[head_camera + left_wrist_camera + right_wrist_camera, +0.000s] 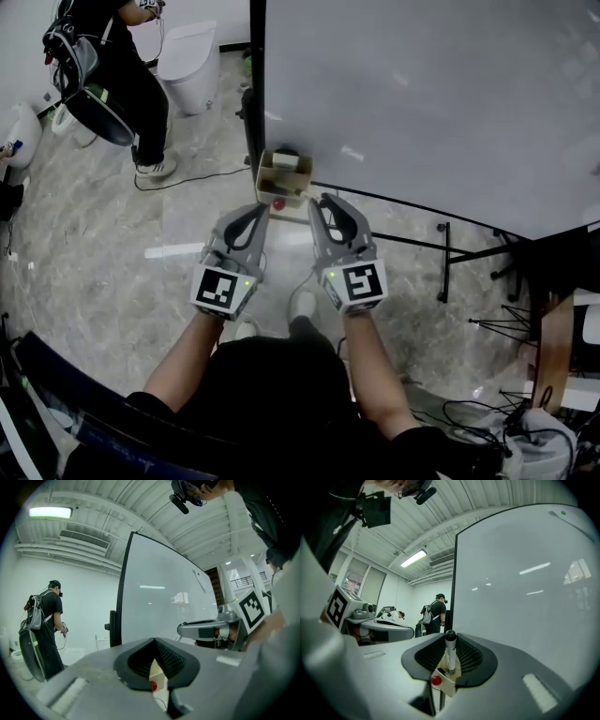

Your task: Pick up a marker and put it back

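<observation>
The right gripper [323, 201] has its fingers [474, 658] narrowly apart, pressing on nothing. Through their gap, mid-frame in the right gripper view, the marker [450, 651] stands upright, black cap up, in the cream holder [449, 682]. The holder hangs at the whiteboard's [422, 103] lower-left edge, handy for writing. A red knob [436, 680] shows at the holder's front. The left gripper [260, 212] is likewise narrow and empty. This fits a marker awaiting pickup or one already returned.

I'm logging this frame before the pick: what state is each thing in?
marker: upright in the holder, black cap on, not gripped.
holder: open-topped, at the whiteboard's lower corner.
whiteboard: no writing visible.
left hand-held gripper: jaws slightly apart, empty.
right hand-held gripper: jaws apart, empty, short of the marker.
</observation>
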### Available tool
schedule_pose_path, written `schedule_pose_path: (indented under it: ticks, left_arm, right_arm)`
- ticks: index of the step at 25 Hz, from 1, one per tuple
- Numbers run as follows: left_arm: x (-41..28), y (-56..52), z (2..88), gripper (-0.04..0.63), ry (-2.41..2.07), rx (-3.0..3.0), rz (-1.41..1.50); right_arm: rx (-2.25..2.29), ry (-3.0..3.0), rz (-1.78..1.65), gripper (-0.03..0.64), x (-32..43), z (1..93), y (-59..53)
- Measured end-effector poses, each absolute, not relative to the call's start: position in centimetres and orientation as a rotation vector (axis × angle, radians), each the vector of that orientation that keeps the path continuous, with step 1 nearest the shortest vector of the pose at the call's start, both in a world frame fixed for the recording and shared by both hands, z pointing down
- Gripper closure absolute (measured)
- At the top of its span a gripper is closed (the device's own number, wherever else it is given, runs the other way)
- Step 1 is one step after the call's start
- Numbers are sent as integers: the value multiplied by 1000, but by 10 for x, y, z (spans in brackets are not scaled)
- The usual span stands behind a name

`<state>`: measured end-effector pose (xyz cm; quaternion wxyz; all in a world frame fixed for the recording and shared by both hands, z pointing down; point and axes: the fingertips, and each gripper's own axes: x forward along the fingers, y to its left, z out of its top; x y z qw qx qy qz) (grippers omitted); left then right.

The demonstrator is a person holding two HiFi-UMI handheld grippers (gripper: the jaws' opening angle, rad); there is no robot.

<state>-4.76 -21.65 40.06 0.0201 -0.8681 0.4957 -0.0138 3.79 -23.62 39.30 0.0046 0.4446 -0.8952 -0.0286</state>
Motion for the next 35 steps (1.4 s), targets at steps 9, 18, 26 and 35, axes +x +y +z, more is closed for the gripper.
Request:
schedule_pose_path:
  ticks: [9, 18, 26, 35]
  left_arm:
    - [-47, -196, 389, 592, 1464, -2711, -12]
    - [-56, -180, 384, 592, 1430, -2716, 8]
    - [-77, -166, 378, 592, 1447, -2714, 29]
    - [-89, -164, 369, 592, 1450, -2695, 44]
  right_arm:
    - [1456, -2804, -152, 536, 42, 366, -200]
    - [1508, -2799, -187, 536, 41, 352, -172]
    - [1501, -2822, -251, 536, 32, 334, -152]
    - [1516, -2816, -271, 535, 25, 322, -149]
